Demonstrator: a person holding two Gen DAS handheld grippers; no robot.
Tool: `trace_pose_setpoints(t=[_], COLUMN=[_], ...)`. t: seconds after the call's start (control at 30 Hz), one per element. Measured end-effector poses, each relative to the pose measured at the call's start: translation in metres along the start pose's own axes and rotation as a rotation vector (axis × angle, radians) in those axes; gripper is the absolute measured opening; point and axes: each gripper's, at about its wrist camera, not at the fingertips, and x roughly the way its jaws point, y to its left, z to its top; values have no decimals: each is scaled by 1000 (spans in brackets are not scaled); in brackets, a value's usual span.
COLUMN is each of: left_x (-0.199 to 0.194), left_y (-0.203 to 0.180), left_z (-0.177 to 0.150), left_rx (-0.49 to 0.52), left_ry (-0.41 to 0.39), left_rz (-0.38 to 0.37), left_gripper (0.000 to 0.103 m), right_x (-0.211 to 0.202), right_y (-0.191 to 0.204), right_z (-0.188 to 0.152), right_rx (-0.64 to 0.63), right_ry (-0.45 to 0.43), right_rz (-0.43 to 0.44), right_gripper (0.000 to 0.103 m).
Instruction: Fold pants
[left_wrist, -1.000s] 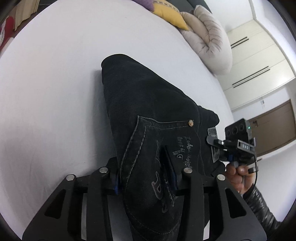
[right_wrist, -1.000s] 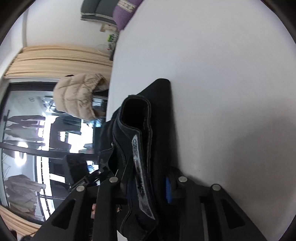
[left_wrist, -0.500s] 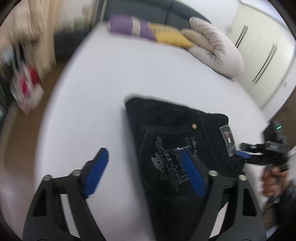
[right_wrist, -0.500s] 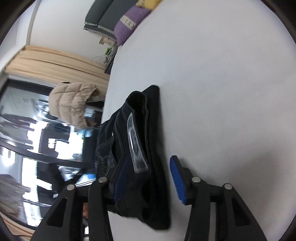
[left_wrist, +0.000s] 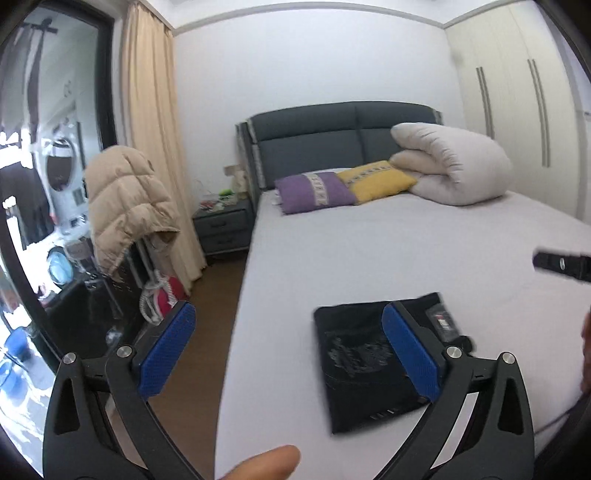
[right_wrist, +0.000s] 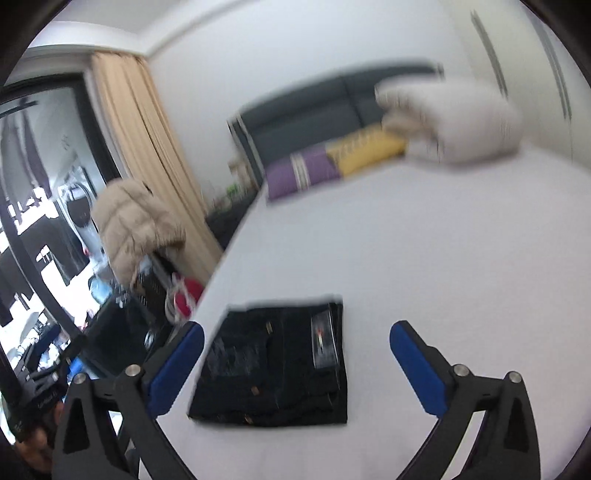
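Folded black pants (left_wrist: 364, 363) lie flat as a compact rectangle on the white bed (left_wrist: 406, 243), near its foot edge on the side facing the floor, printed pocket and waistband label facing up. Left gripper (left_wrist: 291, 354): jaws opening, blue pads spread wide and raised above the bed, nothing between them. Right gripper (right_wrist: 295, 365): jaws likewise opening wide, clear of the fabric; the pants appear between its fingers but lie well beyond them, untouched. Purple pillow (left_wrist: 314, 192), yellow pillow (left_wrist: 380, 179) and rolled duvet (left_wrist: 454, 166) rest at the headboard
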Motion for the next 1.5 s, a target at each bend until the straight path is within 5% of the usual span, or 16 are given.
trace_pose_setpoints(t=[0.23,0.43,0.83,1.5], left_x=[-47,-53,-3,21], left_y=[29,27,13,14], left_z=[24,16,-21,-34], left_rx=[-112,-139,-158,-163], left_ry=[77,179,326,361], left_rz=[-19,-49,-60,-48], left_gripper=[103,103,103,103], right_x=[-67,-97,-37,-24], right_y=[50,81,87,89], right_z=[42,40,-5,-21], right_rx=[-98,-185,-116,-145], right_ry=[-148,-206,98,172], right_rz=[-50,-45,-175,-223], right_gripper=[103,103,103,103])
